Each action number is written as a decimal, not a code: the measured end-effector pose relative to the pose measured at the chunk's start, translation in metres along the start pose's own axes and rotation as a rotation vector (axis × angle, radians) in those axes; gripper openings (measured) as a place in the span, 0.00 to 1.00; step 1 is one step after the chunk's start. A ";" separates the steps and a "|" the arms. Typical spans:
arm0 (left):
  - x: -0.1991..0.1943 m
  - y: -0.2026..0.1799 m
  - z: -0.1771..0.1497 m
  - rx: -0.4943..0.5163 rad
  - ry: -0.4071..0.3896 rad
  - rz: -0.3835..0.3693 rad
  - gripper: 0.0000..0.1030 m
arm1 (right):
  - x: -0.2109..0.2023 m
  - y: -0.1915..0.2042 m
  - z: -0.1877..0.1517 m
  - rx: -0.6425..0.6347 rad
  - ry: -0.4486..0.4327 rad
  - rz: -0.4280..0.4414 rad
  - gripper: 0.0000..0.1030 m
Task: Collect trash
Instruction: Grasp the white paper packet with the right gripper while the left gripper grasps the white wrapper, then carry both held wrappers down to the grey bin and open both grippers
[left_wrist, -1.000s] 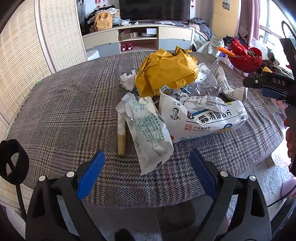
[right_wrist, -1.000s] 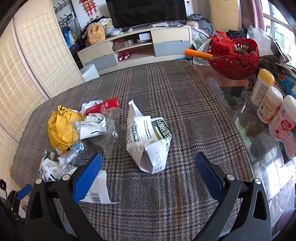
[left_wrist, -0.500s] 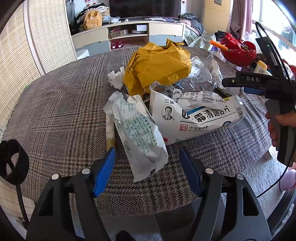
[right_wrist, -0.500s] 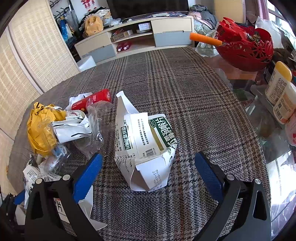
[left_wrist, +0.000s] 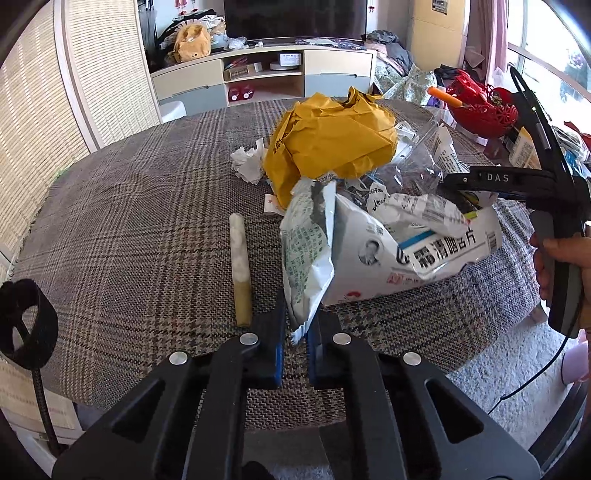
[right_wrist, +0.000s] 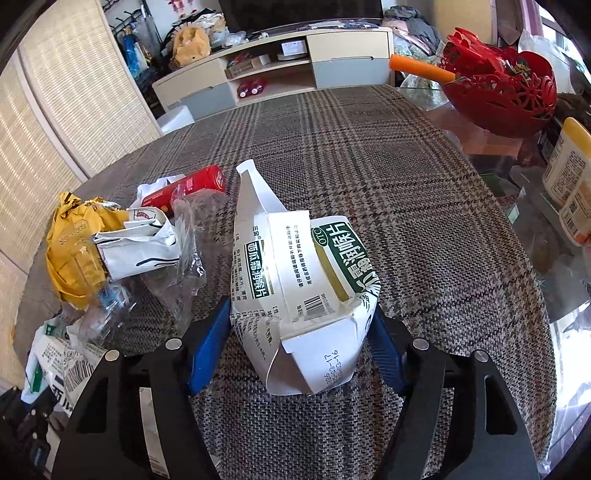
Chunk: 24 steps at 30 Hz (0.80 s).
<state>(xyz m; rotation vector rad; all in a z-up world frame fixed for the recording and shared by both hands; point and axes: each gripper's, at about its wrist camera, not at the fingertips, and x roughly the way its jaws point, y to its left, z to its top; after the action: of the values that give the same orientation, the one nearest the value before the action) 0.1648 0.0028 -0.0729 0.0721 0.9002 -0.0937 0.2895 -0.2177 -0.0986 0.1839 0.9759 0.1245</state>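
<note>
left claw (left_wrist: 295, 334) pinching green-print wrapper (left_wrist: 308, 254); right claw (right_wrist: 297, 345) closing, seemingly touching torn carton (right_wrist: 299, 280)

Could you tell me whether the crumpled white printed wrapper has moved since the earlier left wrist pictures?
Yes. The crumpled white printed wrapper now stands lifted, away from the pale stick it lay beside.

A grey plaid cloth (right_wrist: 369, 177) covers the worktop. Beyond its far edge stands a low cream-and-grey media cabinet (left_wrist: 266, 79) with open shelves — a yellow plush toy (left_wrist: 190, 42) sits on top, beside a dark screen (left_wrist: 295, 18). Woven blinds (left_wrist: 33, 122) fill the left side. At the right, on bare glass, a red openwork basket (right_wrist: 506, 92) holds an orange stick (right_wrist: 417, 68); near it stand pale bottles with yellow caps (right_wrist: 570, 162). Pale carpet (left_wrist: 491, 373) shows below the worktop's edge.
</note>
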 end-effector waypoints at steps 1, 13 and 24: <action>-0.003 0.002 0.001 -0.006 -0.006 -0.004 0.07 | -0.005 0.001 -0.001 -0.001 -0.007 0.000 0.69; -0.056 0.008 0.009 -0.074 -0.151 -0.021 0.07 | -0.106 0.020 -0.007 -0.058 -0.133 -0.007 0.69; -0.105 -0.037 -0.064 -0.099 -0.132 -0.105 0.07 | -0.193 0.013 -0.108 -0.088 -0.170 0.032 0.69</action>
<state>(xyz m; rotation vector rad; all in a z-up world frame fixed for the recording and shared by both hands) 0.0459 -0.0224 -0.0307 -0.0731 0.7752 -0.1503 0.0924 -0.2307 0.0015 0.1270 0.7971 0.1782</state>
